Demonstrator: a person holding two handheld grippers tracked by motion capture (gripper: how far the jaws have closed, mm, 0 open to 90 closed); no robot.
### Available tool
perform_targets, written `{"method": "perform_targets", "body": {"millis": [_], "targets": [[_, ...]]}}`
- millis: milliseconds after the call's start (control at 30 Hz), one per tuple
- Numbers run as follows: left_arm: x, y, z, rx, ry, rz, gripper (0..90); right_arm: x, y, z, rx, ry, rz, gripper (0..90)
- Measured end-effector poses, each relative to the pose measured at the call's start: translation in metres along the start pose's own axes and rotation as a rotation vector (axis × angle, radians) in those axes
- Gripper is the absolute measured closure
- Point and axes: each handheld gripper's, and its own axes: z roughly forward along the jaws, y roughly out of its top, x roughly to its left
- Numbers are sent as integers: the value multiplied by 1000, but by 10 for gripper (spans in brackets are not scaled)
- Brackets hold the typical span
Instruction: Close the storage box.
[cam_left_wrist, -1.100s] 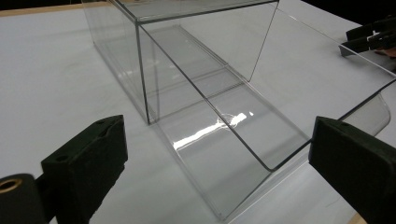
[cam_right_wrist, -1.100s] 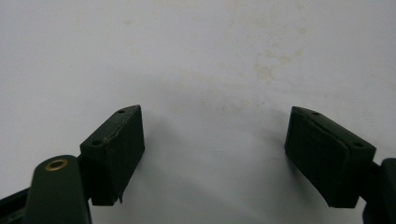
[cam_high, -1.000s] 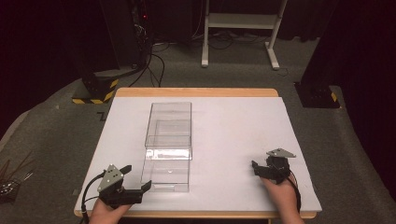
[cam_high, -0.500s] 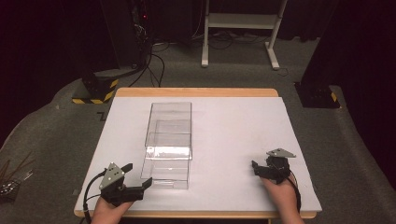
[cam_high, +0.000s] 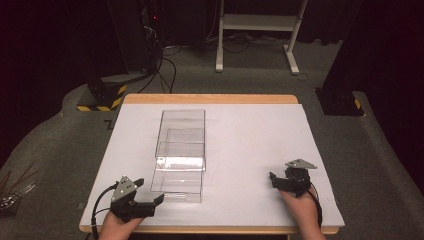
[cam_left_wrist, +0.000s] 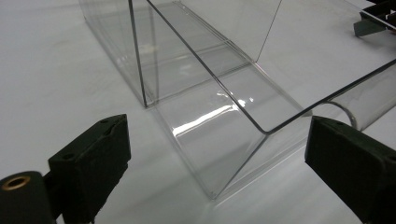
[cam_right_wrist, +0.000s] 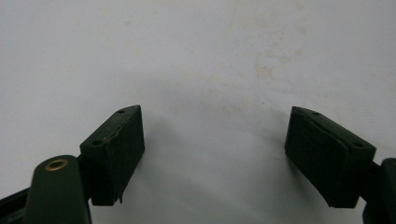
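Item 1: your left gripper (cam_high: 145, 202), at the near left corner of the table (cam_high: 250, 135). Its jaws stand wide apart and hold nothing. It points toward the clear box, with the tips just beside the box's near left corner; contact cannot be confirmed from the high view. In the left gripper view (cam_left_wrist: 219, 154) the box's near corner sits between the two black pads, touching neither.

Item 2: your right gripper (cam_high: 285, 181), near the near right corner of the table, well apart from the box. Its jaws are also wide open and empty. In the right gripper view (cam_right_wrist: 212, 149) only bare white table surface lies between the pads. Your right hand (cam_high: 302, 207) grips it from the near edge; your left hand (cam_high: 117, 227) comes in at the near edge under the other gripper.

Item 3: clear box (cam_high: 181, 150), a long transparent plastic container, open on top. It lies lengthwise left of the table's middle, running from about mid-table toward the near edge. In the left gripper view the clear box (cam_left_wrist: 205, 88) shows two sections, a taller walled part farther off and a lower part with a rounded lip nearer the pads.

Item 4: table, white-covered top with a wooden rim showing along the far and near edges.
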Motion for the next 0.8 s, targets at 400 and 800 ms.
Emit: {"method": "perform_targets", "body": {"millis": [400,800], "targets": [[-6,2,14,4,-1,5,61,0,0,0,0,0,0,196],[-1,5,20,-16,5,-17,71,0,0,0,0,-1,0,196]]}}
